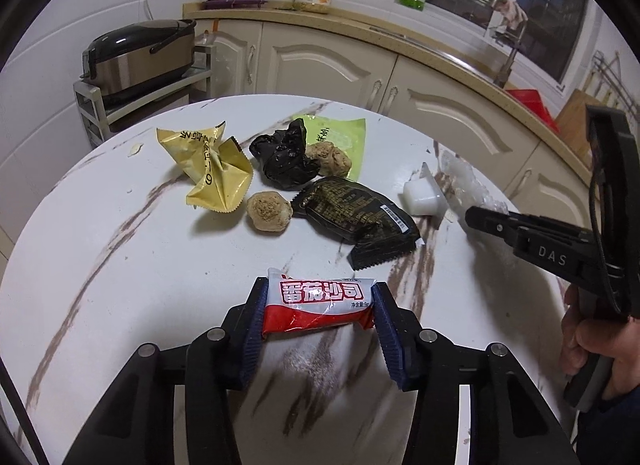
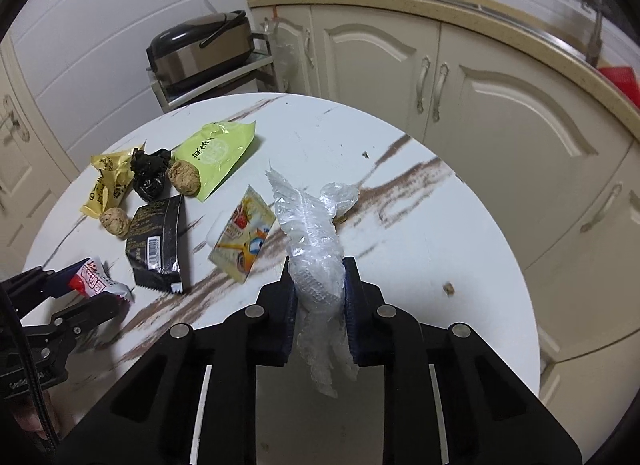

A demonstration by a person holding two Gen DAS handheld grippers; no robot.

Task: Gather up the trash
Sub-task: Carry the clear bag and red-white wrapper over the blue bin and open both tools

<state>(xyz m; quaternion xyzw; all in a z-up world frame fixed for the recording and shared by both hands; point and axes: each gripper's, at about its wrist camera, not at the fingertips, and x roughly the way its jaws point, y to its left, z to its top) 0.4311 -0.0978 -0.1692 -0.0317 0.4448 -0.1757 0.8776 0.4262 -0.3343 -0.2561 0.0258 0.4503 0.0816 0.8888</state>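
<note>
My left gripper is shut on a red and white sauce packet, held just above the round marble table; it also shows in the right wrist view. My right gripper is shut on crumpled clear plastic wrap. On the table lie a yellow wrapper, a crumpled black bag, a green packet, a dark wrapper, two brown lumps and a white jelly cup.
Cream kitchen cabinets and a worktop curve behind the table. A rice cooker sits on a shelf at back left. Small crumbs lie on the table's right side. A peeled jelly lid lies near the table's middle.
</note>
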